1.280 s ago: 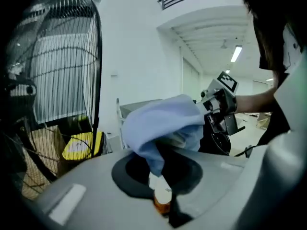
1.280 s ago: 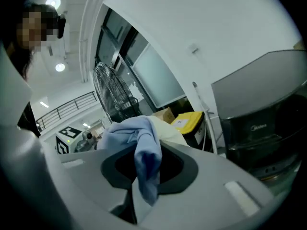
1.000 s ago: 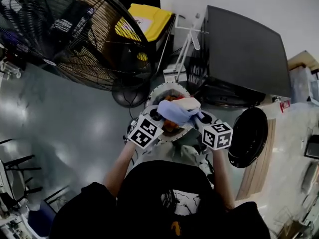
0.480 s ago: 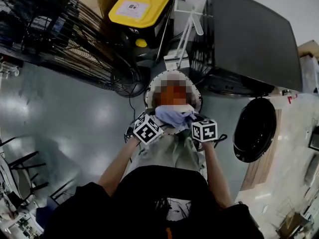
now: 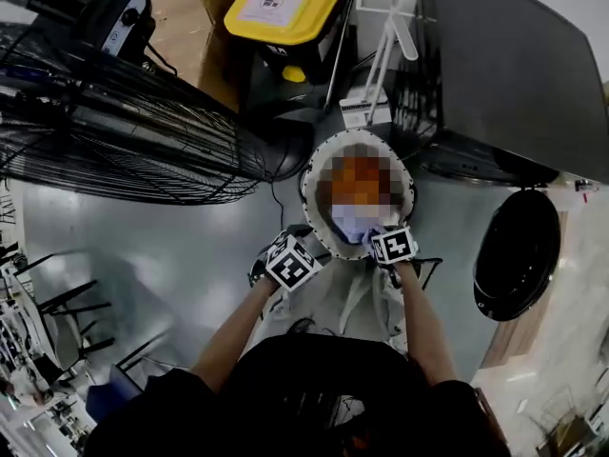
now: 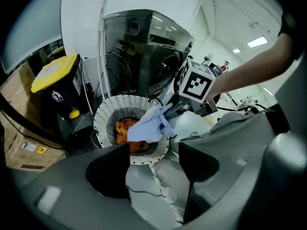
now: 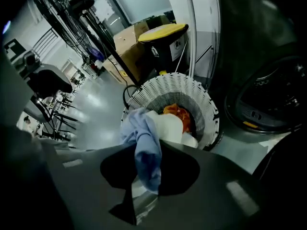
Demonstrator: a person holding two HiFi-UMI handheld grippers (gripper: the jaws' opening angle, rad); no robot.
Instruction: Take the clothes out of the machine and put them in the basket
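Pale blue cloth (image 7: 144, 147) is being clamped between the jaws of the right gripper (image 7: 144, 176). Its loose end is hanging down in front of them, and the rest is being draped across the near rim of the basket (image 6: 103, 114). The jaws of the left gripper (image 6: 153, 169) are being held wide apart with nothing between them; only grey floor (image 5: 143, 246) and a fold of grey fabric are being seen through the gap. In the head view both grippers are being held side by side at 6 o'clock of the basket, the right one just over its rim and the left one just outside it at 7 o'clock.

An orange garment (image 6: 123, 128) and a white garment (image 7: 168, 123) are lying inside the white woven basket.

The washing machine (image 5: 514, 74) is standing at 2 o'clock of the basket. Its round door (image 5: 519, 255) is hanging open at 3 o'clock, apart from the right gripper. A thin white frame (image 5: 388, 41) is leaning at 12 o'clock, between the machine and a yellow-lidded bin (image 5: 285, 8) at 11 o'clock. The wire guard of a large fan (image 5: 124, 131) is crowding the basket's side at 9 to 10 o'clock.
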